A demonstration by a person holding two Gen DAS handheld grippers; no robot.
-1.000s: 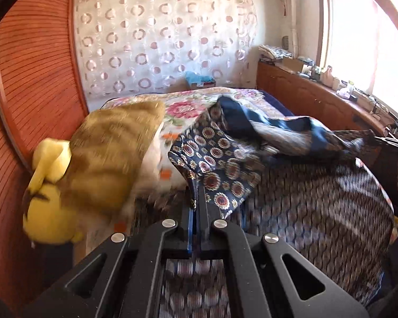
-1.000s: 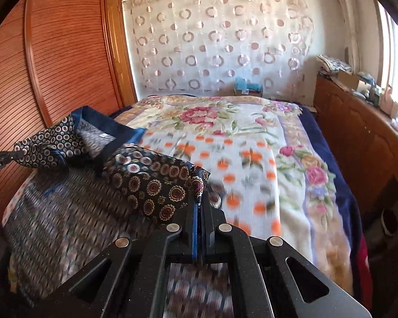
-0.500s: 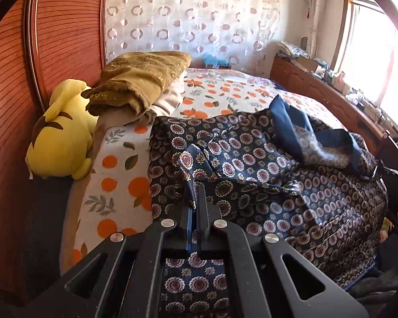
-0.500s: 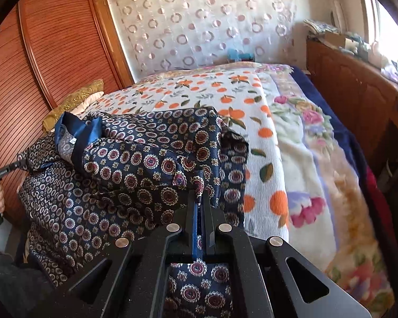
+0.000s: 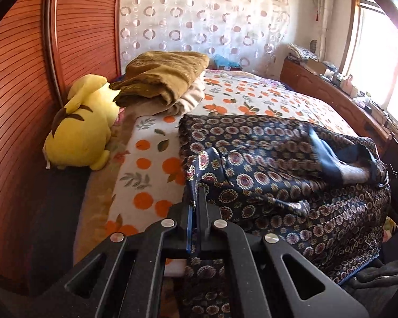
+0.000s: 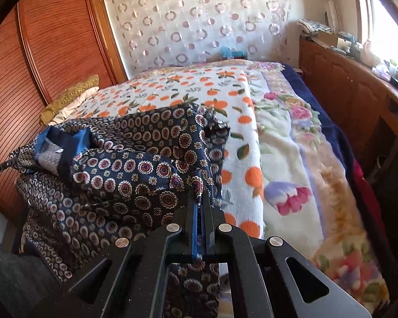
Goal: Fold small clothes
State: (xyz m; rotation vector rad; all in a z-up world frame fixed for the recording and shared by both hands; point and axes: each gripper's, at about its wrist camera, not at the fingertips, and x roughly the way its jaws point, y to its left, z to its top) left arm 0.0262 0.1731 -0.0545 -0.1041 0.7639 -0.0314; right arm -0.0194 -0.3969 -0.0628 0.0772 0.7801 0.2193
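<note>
we hold a navy garment with a round medallion print (image 5: 265, 159) by two of its edges, one in each claw. our left claw (image 5: 195, 193) is clamped tight on a fold of the cloth at the garment's left side, the fabric pinched between the two black fingers and hanging below them. our right claw (image 6: 199, 196) is likewise closed on a corner of the same garment (image 6: 135, 159) at its right side, with cloth trailing down under the fingers.

the garment lies bunched along the near edge of the bed (image 6: 291, 143), spread over a white blanket with orange fruit print (image 5: 151, 164) and draping off the front of the mattress. a plain blue band with a pale lining (image 5: 329, 156) shows at one opening of the garment, toward the right in the left wrist view and toward the left in the right wrist view.

to the left of the garment, well apart from it, a yellow plush toy (image 5: 79, 127) lies against the slatted wooden wardrobe door (image 5: 21, 92). a folded olive-brown blanket (image 5: 161, 79) rests on a cream one just behind the toy. a floral blanket with pink flowers (image 6: 299, 175) covers the right side of the bed. a curtain with a circle pattern (image 6: 199, 18) hangs behind the bed, and a wooden cabinet (image 6: 345, 87) runs under the window.
</note>
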